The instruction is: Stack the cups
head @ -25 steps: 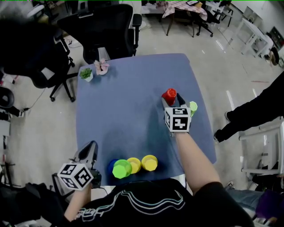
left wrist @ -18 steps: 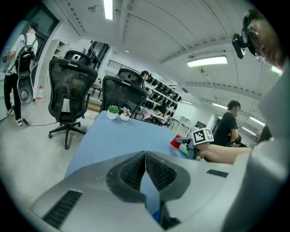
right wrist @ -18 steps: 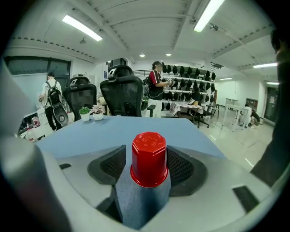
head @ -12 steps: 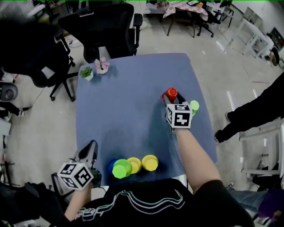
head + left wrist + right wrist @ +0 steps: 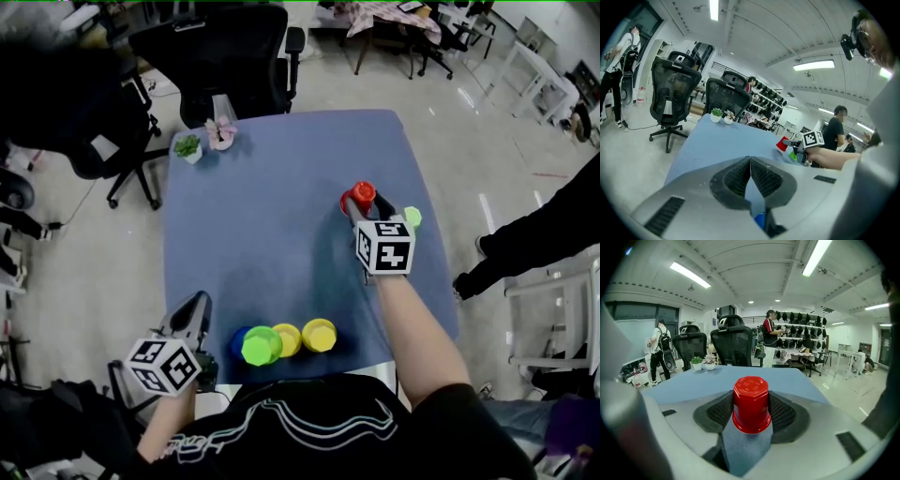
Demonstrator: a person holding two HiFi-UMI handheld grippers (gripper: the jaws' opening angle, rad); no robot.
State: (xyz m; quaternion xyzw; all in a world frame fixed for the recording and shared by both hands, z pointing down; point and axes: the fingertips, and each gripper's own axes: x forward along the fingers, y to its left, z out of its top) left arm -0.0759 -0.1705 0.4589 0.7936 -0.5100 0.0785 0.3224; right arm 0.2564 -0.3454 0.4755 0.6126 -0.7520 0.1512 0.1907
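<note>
Near the right edge of the blue table, the upturned red cup sits pinched in the right gripper, whose jaws have just been closing on its sides. A light-green cup stands just beside it. A row of cups lines the near edge. The left gripper hangs off the near left corner, jaws together and empty. The lift likely goes best with the red cup held level, then lowered squarely over its mate.
</note>
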